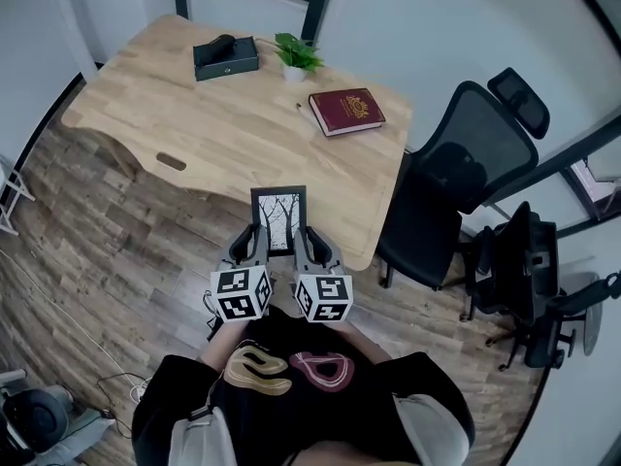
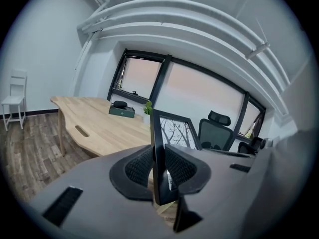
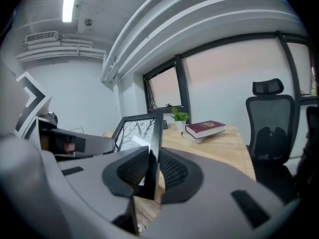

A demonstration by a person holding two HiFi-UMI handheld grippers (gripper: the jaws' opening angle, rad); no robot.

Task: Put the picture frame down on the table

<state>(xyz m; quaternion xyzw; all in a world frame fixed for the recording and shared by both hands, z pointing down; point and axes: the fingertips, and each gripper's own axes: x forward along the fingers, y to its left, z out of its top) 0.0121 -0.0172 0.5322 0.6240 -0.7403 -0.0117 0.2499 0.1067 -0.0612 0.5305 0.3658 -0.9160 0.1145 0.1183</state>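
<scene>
Now picture frame (image 1: 278, 219) upright between both jaws: left gripper (image 1: 248, 248) clamped on left edge, right gripper (image 1: 317, 248) on right edge. Likely stiff, light, fragile front; counter (image 1: 223, 124) ahead of jaws.

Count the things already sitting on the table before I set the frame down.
3. A black box at the far edge, a small potted plant just right of it, and a red book toward the right edge. A dark item atop the box is unclear.

The table (image 1: 223, 124) bears a box (image 1: 225, 57), plant (image 1: 296, 56) and book (image 1: 346, 111).
</scene>
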